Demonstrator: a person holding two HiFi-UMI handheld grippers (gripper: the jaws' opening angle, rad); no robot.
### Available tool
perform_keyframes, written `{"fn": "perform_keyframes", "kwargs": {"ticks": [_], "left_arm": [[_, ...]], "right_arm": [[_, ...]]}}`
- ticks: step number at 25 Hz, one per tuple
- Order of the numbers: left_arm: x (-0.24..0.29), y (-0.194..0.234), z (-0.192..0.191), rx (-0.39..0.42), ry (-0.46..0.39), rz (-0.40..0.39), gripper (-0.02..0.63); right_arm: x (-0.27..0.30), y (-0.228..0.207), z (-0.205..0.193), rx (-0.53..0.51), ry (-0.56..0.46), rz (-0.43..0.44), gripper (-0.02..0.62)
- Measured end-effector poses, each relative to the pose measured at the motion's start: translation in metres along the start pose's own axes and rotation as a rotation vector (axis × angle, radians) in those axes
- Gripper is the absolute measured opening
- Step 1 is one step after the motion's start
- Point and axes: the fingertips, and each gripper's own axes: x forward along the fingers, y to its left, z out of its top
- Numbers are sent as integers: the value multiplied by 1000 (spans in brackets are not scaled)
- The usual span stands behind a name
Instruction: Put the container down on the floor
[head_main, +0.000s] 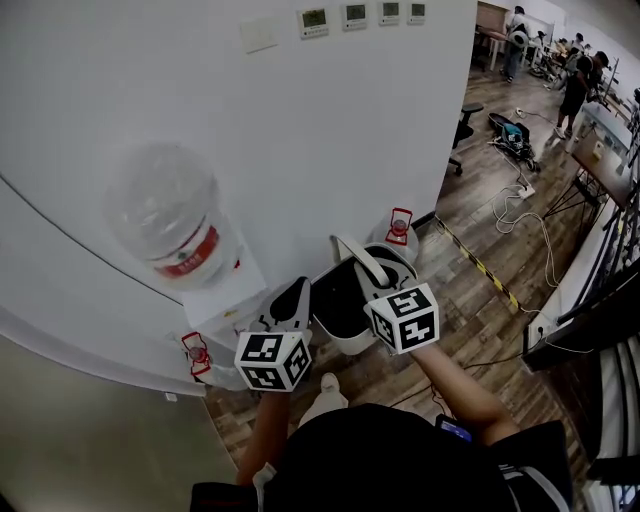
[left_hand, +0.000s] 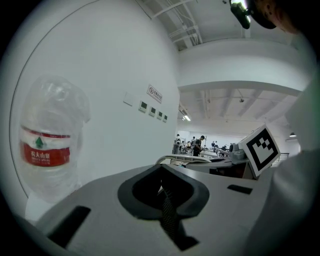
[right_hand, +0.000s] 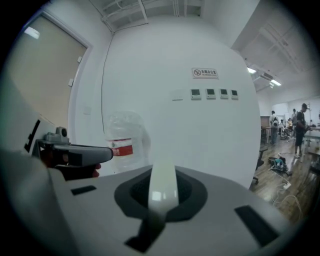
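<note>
In the head view the container (head_main: 338, 330) is a white bucket with a dark inside, right in front of me, beside the water dispenser. Its white bail handle (head_main: 361, 260) arches up over it. My right gripper (head_main: 377, 286) is shut on that handle, and in the right gripper view the handle (right_hand: 163, 187) runs straight out from between the jaws of the right gripper (right_hand: 160, 197). My left gripper (head_main: 298, 292) hangs at the container's left rim, its jaws together on nothing. The left gripper view shows the left gripper (left_hand: 163, 194) and the container's rim (left_hand: 182, 159) beyond it. Whether the container touches the floor is hidden.
A water dispenser with a clear inverted bottle (head_main: 168, 222) stands against the white wall at left. Two red-capped bottles (head_main: 399, 228) (head_main: 197, 355) sit on the wooden floor. An office chair (head_main: 465, 125), loose cables (head_main: 520, 195), striped floor tape (head_main: 480, 265) and desks (head_main: 590, 270) lie to the right.
</note>
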Motion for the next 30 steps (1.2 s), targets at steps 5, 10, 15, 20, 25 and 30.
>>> {"fn": "perform_keyframes", "kwargs": {"ticks": [5,10,15,20,25,30], "left_arm": [[24,26,10,-13,0,-16,14],[44,58,22,-20,4,-24,14],[61,87,23,-30,25,-50,14],[78,109,20,-48,47,-87,14],[96,126,15,-61,68,-136,14],[109,139,1,-92,104,-167,14]], "right_arm": [[33,-8,12,5,15,-16,29],[67,-11,26,4,23,-30,29],[101,-13,31,16,42,-53,29],[128,-13,34,24,60,-78,29],[150,-18,30,39,85,-114,29],[163,-23,15,50,127,-144,29]]}}
